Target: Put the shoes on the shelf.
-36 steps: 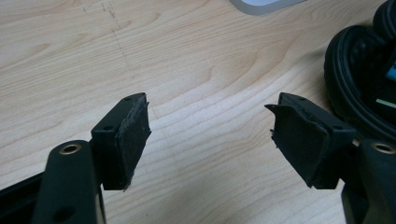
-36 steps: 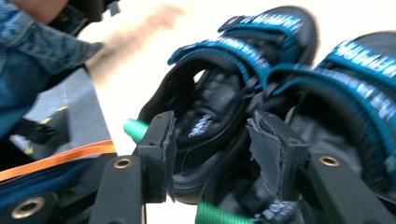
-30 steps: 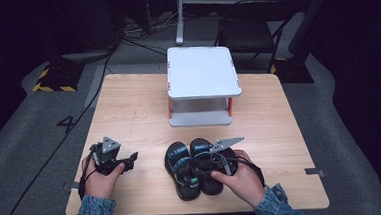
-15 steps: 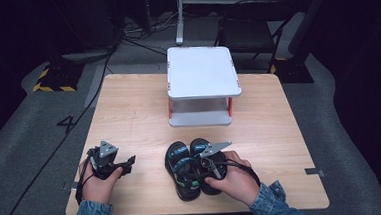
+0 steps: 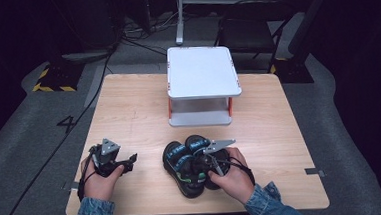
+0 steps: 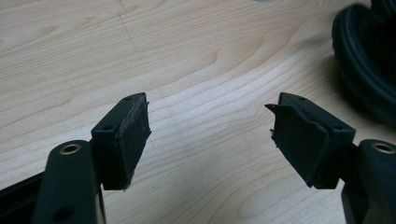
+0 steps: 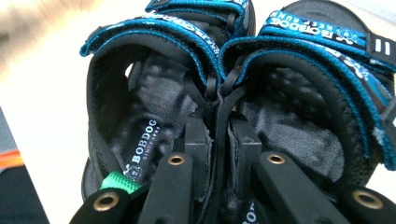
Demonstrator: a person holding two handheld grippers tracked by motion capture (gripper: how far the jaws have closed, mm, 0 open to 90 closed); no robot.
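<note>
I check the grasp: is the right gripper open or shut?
Shut: the right gripper pinches the touching inner walls of both sandals.

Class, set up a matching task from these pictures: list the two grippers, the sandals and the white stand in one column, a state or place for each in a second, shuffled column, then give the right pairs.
Column one:
1. left gripper
2. right gripper
3. pair of sandals
4. white stand

Column two:
A. side by side at the near edge of the table, blue straps
B. jaws apart over bare wood
C. at the far middle of the table
D. jaws closed on the sandals' inner edges, pinched together

Pairs: 1-B, 2-D, 3-A, 4-C
</note>
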